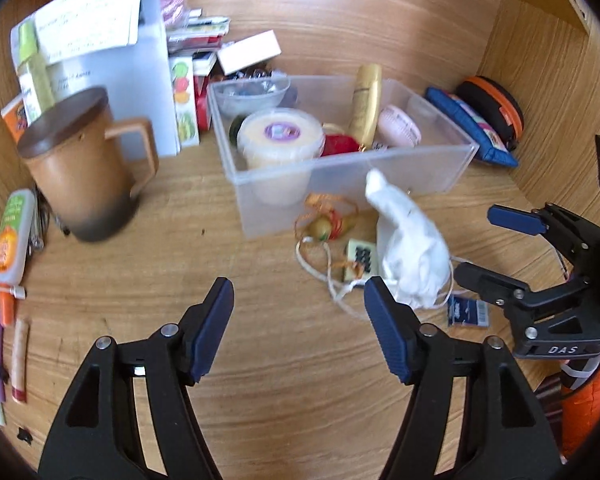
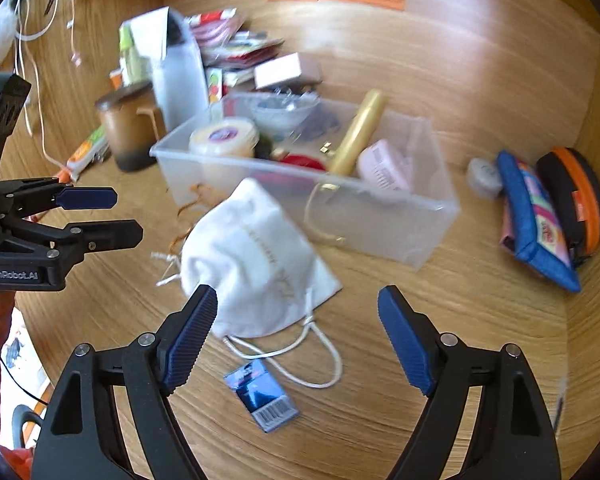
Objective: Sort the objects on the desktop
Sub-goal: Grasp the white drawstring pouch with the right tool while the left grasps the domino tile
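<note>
A clear plastic bin (image 1: 440,168) (image 2: 428,216) stands mid-desk and holds a round lidded tub (image 1: 280,136), a gold bottle (image 1: 366,108) and a pink item (image 1: 400,130). In front of it lie a white drawstring pouch (image 1: 412,248) (image 2: 252,260), an orange-corded trinket (image 1: 328,228), a small patterned card (image 1: 362,260) and a blue packet (image 2: 266,396). My left gripper (image 1: 300,332) is open and empty above bare wood, left of the pouch. My right gripper (image 2: 298,340) is open and empty just before the pouch and over the packet.
A brown lidded mug (image 1: 84,160) stands at left, with boxes and papers (image 1: 100,56) behind it. Pens and a tube (image 1: 12,236) lie at the left edge. A blue pouch (image 2: 536,220) and an orange-black case (image 2: 576,196) lean in the right corner.
</note>
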A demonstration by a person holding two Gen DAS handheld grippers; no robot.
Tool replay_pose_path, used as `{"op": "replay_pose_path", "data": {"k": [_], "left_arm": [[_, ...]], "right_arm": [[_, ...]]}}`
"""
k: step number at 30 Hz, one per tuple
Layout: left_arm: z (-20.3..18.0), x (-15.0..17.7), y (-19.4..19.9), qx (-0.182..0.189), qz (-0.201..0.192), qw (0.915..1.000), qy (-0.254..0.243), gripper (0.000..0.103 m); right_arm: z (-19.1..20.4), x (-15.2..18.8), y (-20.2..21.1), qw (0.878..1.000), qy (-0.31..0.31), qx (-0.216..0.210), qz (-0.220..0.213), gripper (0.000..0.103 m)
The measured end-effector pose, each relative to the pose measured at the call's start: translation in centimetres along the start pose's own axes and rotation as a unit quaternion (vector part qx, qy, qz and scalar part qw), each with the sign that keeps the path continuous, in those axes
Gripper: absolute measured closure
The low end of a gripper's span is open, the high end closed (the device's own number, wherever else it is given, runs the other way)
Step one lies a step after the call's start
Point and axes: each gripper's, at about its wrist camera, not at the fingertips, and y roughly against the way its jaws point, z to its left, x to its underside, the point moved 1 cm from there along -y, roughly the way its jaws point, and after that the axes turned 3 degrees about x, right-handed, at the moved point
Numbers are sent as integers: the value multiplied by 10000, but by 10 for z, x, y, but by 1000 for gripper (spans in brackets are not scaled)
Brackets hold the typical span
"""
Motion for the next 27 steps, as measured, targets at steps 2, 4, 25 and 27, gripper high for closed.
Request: {"op": "replay_pose_path", "data": {"k": [2, 4, 25, 27], "left_arm": [[4, 4, 0, 3, 17, 10000, 23, 36], [6, 7, 0, 33, 28, 10000, 60, 36], [2, -19, -38, 365, 390, 9983, 224, 36], [-4, -19, -41, 380, 433, 9982, 159, 36]], "right_arm": [[7, 1, -7, 9999, 18, -89, 89, 23], [14, 0, -14, 9996, 67, -241, 141, 23], [4, 1, -30, 9965, -184, -799, 181, 67], [-6, 1, -26, 9964, -312, -780, 128, 68]]}}
